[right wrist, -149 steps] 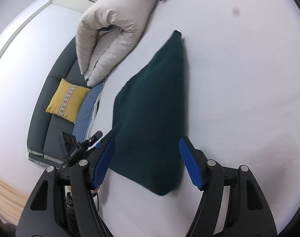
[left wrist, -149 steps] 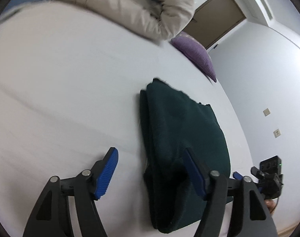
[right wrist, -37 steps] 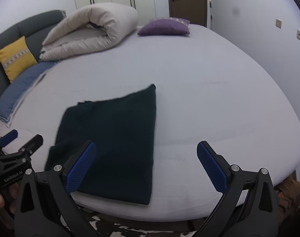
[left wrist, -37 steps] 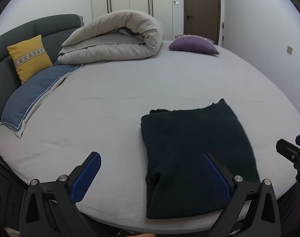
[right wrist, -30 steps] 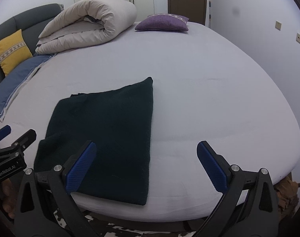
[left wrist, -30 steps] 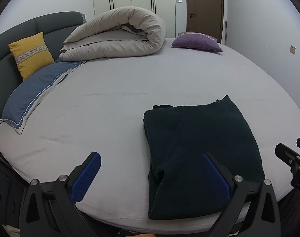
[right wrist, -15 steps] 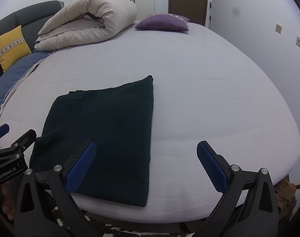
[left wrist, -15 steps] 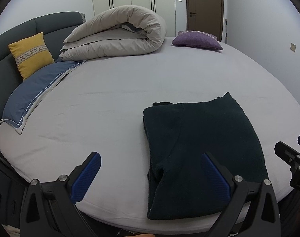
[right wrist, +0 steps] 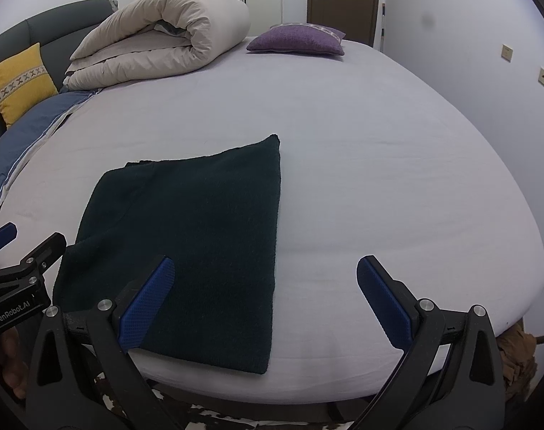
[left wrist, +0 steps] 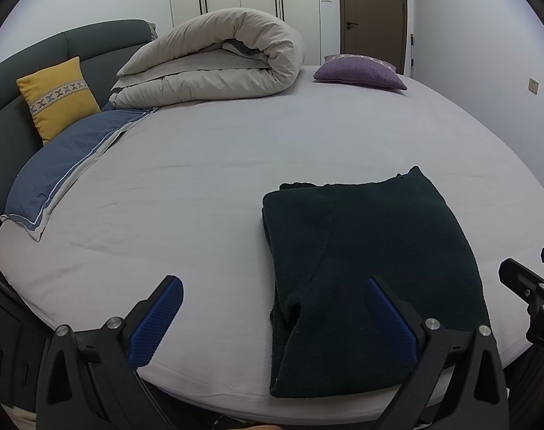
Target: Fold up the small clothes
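A dark green knitted garment lies folded into a flat rectangle near the front edge of the bed. My left gripper hangs open in front of the bed edge, its right pad over the garment's near left corner, holding nothing. In the right wrist view the same garment lies left of centre. My right gripper is open and empty, held back from the bed; its left pad overlaps the garment's near edge, its right pad is over bare sheet.
A rolled beige duvet and a purple cushion lie at the far side. A blue pillow and a yellow cushion rest against the grey headboard on the left. A wall runs along the right.
Five seconds ago both grippers were low over the garment; they have since pulled back and levelled out. Over the last second they only drifted slightly, and the garment stayed put.
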A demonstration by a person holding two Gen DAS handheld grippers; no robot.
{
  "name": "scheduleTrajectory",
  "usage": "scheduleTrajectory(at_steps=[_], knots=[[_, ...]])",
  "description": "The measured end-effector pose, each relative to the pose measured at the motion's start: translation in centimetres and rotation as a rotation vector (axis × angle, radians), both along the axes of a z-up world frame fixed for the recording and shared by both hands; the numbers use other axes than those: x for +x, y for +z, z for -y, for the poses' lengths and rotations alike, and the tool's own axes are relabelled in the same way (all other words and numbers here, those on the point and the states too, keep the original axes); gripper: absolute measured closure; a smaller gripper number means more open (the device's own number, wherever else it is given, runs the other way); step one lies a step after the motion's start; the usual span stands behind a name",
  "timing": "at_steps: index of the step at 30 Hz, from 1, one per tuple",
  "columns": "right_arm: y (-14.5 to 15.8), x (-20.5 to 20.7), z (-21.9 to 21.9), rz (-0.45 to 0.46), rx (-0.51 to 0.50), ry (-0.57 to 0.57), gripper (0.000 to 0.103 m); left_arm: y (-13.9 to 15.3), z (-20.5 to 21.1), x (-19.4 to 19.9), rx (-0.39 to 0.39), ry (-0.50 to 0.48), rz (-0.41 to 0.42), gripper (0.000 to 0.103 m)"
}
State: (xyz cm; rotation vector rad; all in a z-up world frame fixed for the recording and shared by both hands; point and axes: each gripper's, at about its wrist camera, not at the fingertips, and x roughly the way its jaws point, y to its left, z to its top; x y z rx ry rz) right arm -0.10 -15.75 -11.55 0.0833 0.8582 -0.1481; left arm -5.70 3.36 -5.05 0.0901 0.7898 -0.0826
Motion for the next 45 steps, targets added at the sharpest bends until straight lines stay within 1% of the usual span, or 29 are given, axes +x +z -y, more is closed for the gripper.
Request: scheduleTrajectory(at_steps=[45], knots=[[-0.42, 0.15, -0.07, -0.005, 0.003, 0.005, 0.0, -0.58, -0.06, -0.14, 0.006, 0.0, -0.007, 0.0]])
